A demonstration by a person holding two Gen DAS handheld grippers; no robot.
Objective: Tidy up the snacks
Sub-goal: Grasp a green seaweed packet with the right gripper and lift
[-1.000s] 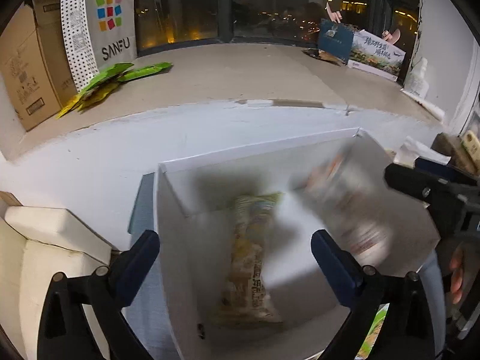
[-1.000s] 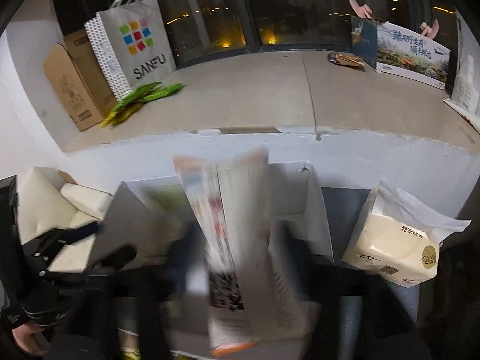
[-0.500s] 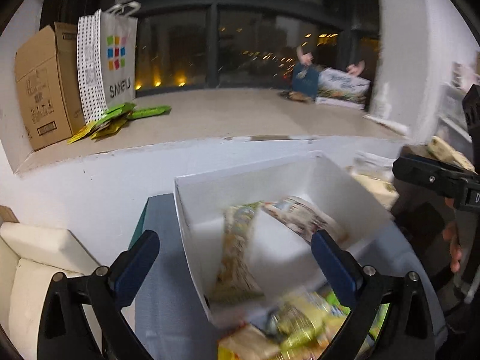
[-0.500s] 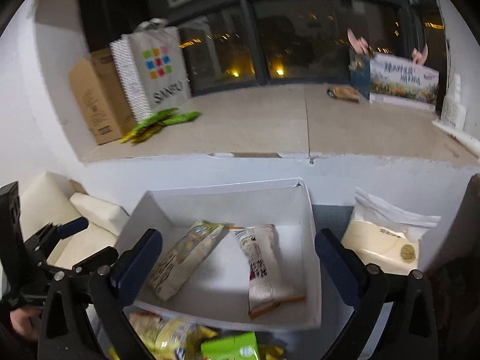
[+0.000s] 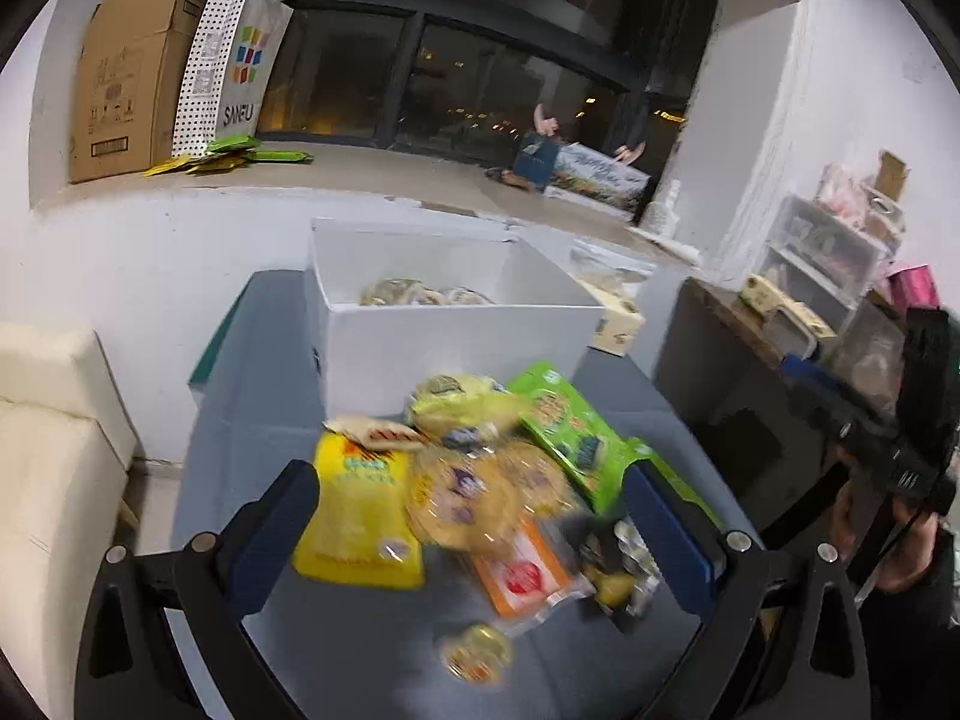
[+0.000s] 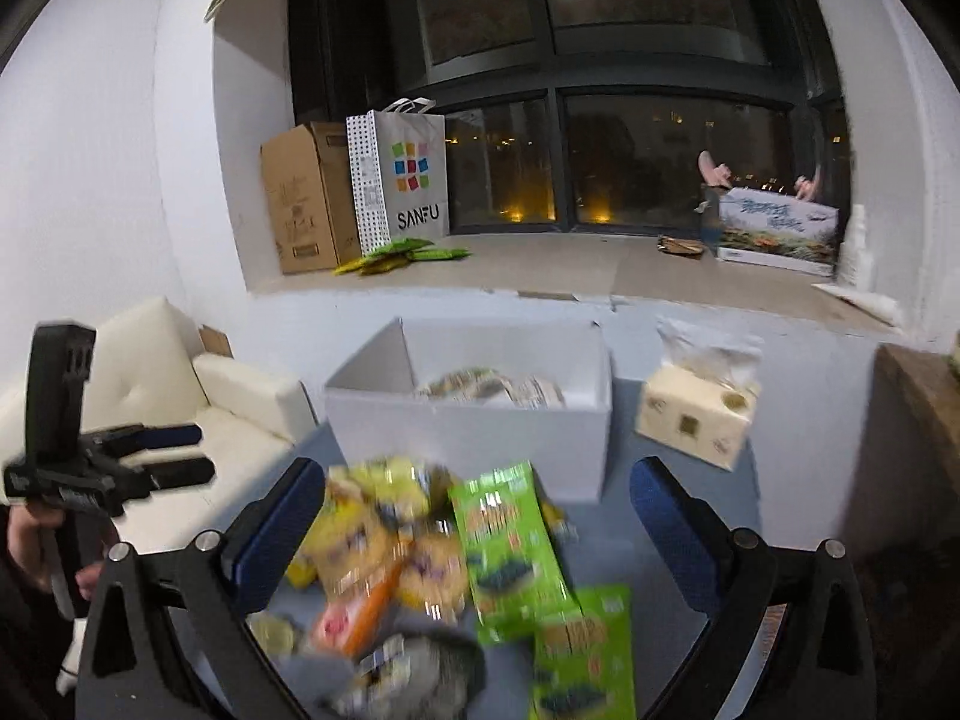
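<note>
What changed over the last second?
The right gripper let go of its packet into the white box; both grippers pulled back over the snack pile, the left gripper open throughout. The box and tissue pack stayed put.

My left gripper (image 5: 468, 531) and right gripper (image 6: 477, 525) both hang wide apart above a loose heap of yellow, green and orange snack packets (image 5: 474, 480) that crowds the near middle of the grey tabletop (image 5: 258, 372). Just behind the heap stands the open white cardboard box (image 6: 480, 426); its near wall blocks a low forward reach, but its top is open. A cream tissue pack (image 6: 696, 414) sits right of it. Bare grey tabletop lies left of the heap.
</note>
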